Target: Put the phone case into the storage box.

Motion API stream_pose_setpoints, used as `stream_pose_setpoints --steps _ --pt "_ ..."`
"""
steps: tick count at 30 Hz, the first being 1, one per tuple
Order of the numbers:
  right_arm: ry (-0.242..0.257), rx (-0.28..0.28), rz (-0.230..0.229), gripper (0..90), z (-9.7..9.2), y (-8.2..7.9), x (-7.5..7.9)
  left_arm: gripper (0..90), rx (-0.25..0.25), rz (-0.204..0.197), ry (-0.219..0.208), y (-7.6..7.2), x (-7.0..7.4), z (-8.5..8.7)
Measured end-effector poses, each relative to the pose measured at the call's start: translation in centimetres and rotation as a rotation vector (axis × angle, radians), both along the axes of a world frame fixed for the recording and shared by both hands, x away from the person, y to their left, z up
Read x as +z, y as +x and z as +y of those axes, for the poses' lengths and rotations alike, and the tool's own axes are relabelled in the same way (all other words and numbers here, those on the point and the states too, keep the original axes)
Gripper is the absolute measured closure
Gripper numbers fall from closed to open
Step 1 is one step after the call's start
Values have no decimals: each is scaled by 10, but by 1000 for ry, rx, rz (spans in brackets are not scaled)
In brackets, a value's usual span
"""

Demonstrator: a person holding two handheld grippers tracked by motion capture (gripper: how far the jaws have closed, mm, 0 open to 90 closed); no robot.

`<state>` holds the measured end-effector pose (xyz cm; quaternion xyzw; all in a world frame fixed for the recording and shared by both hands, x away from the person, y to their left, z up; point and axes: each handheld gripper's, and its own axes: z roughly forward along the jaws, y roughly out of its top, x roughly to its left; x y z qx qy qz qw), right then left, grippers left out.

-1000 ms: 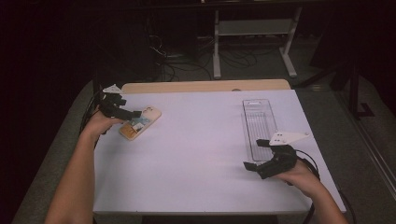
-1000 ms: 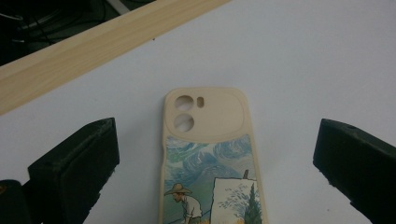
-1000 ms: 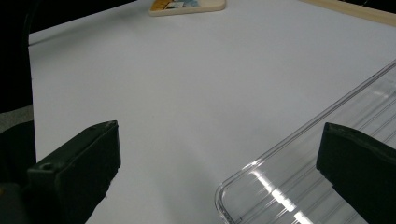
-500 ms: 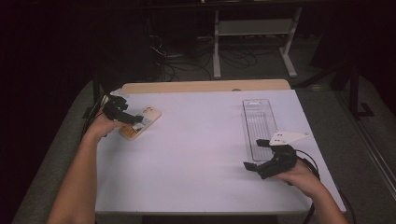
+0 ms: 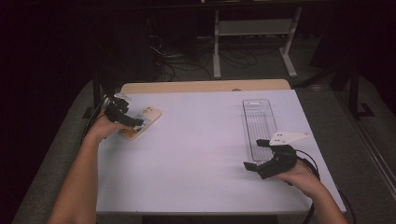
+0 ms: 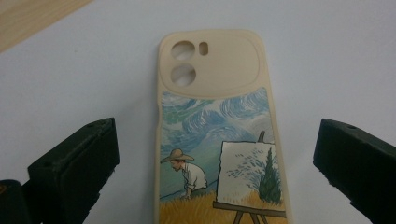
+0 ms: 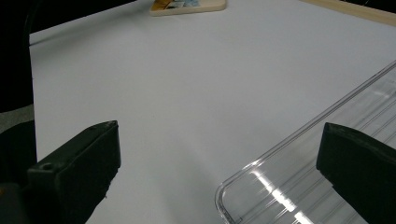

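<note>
White table (image 5: 196, 154) fills most of the high view, with a bare wood strip along its far edge.

Clear tray (image 5: 260, 122) next: long, narrow, ribbed floor, lying on the right half and running near to far. High view gives its full outline. My right gripper view gives just its near rounded corner (image 7: 299, 177), with glare on the ribs that the high view doesn't resolve.

My left gripper (image 5: 125, 116) is at the far left of the table, over the near end of the phone case (image 5: 140, 122). My right gripper (image 5: 264, 157) is near right, just off the tray's near end, grey plate on top. Well apart from each other.

The phone case lies flat at far left, angled, camera end pointing far-right. High view: just a cream slab with some colour. Left gripper view: the detail, (image 6: 219, 140), cream rim, two round lens holes plus a small slot, painted print of a straw-hatted figure at an easel under a swirled sky. Right gripper view catches only its edge far off (image 7: 189, 5).

Left jaws: spread wide, one on each side of the case, not touching it. Right jaws: also spread, nothing between them but table and tray corner.
</note>
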<state>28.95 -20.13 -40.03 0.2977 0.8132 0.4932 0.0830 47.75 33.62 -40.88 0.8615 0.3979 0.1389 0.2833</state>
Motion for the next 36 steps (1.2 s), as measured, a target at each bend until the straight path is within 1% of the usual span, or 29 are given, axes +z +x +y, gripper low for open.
stream_pose_setpoints --steps 1,2,3,7,8,10,11,14,15,17,18,19,21,22,23,28,29,31,32,33,34,36 --pt "0 0 1 0 0 0 0 0 -2 -2 1 0 -1 0" --pt "0 0 1 0 0 0 0 0 -5 1 12 0 -1 1" --pt "0 0 1 0 0 0 0 0 4 3 -3 0 -4 2" --pt "0 1 1 0 0 0 0 0 5 25 11 -2 -12 4" --pt "0 1 1 0 0 0 0 0 -6 36 34 -2 -12 5" --pt "1 1 1 0 0 0 0 0 10 38 17 -2 -16 4" --pt "1 1 2 0 0 0 0 0 3 38 28 -2 -16 4" --pt "1 1 1 0 0 0 0 0 10 42 28 -2 -18 3" --pt "1 0 2 0 0 0 0 0 4 45 36 -2 -18 3" --pt "1 1 2 0 0 0 0 0 4 44 38 -2 -19 2" --pt "0 1 2 0 0 0 0 0 6 50 37 -2 -20 1" --pt "-1 2 2 0 0 0 0 0 0 50 51 -2 -20 0" --pt "-1 2 3 0 0 0 0 0 2 57 58 -2 -22 -1" --pt "1 2 2 0 0 0 0 0 -7 64 75 -1 -22 -1" --pt "1 2 3 0 0 0 0 0 -1 62 74 -1 -23 -3" --pt "0 2 2 0 0 0 0 0 -4 74 99 -1 -27 -5" --pt "0 3 1 0 0 0 0 0 -1 73 95 -1 -28 -5" --pt "0 3 0 0 0 0 0 0 -7 83 113 0 -28 -5" --pt "-1 4 1 0 0 0 0 0 -4 83 109 0 -29 -5" --pt "0 3 1 0 0 0 0 1 -6 90 115 0 -29 -4" --pt "1 4 2 0 0 0 0 1 8 89 104 0 -30 -5" --pt "1 4 4 0 0 0 0 1 8 95 102 0 -30 -4"
